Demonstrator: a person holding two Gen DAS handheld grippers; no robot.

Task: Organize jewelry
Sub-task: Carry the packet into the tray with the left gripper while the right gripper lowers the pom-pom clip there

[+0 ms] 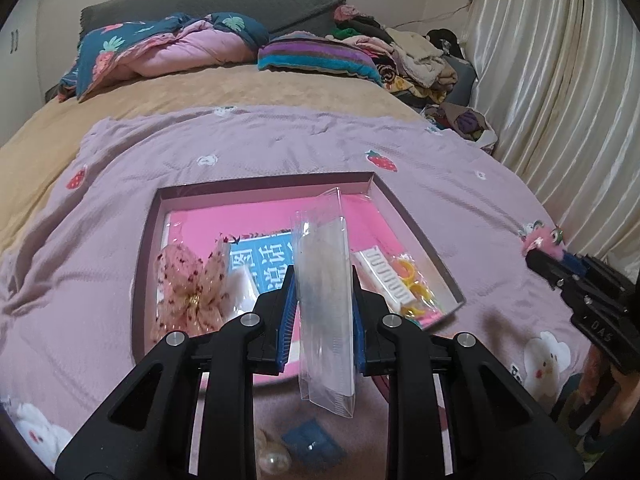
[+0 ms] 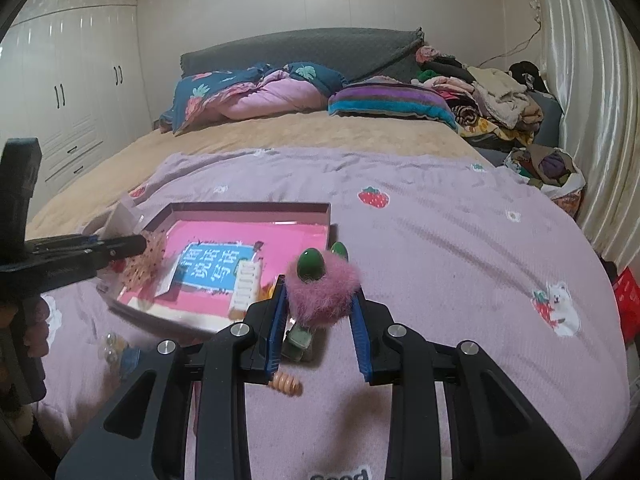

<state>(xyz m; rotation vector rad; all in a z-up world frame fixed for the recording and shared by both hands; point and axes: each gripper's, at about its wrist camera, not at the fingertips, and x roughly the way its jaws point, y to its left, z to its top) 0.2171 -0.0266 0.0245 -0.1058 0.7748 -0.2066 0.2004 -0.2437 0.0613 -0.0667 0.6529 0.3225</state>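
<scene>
Nearest my wrists, both tools are loaded: left gripper (image 1: 324,300) is closed on a clear plastic pouch (image 1: 326,300), held upright between the blue pads, contents too faint to name; right gripper (image 2: 318,300) pinches a pink fuzzy hair clip (image 2: 325,294) with green oval eyes, jaws only partly drawn in around the fluff. Under them, loose pieces lie on the lilac blanket (image 2: 440,240): a pearl bauble (image 1: 274,462) and small blue packet (image 1: 312,446) below my left, a beige spiral tie (image 2: 287,385) and a greenish clip (image 2: 298,342) below my right. Just beyond, the shallow box (image 1: 416,224) already holds a dotted organza bow (image 1: 188,292), yellow rings (image 1: 416,284) and a white card (image 1: 384,278). I judge sorting roughly half done: two items in transit, four or so waiting. Farther back, folded bedding and a clothes pile.
</scene>
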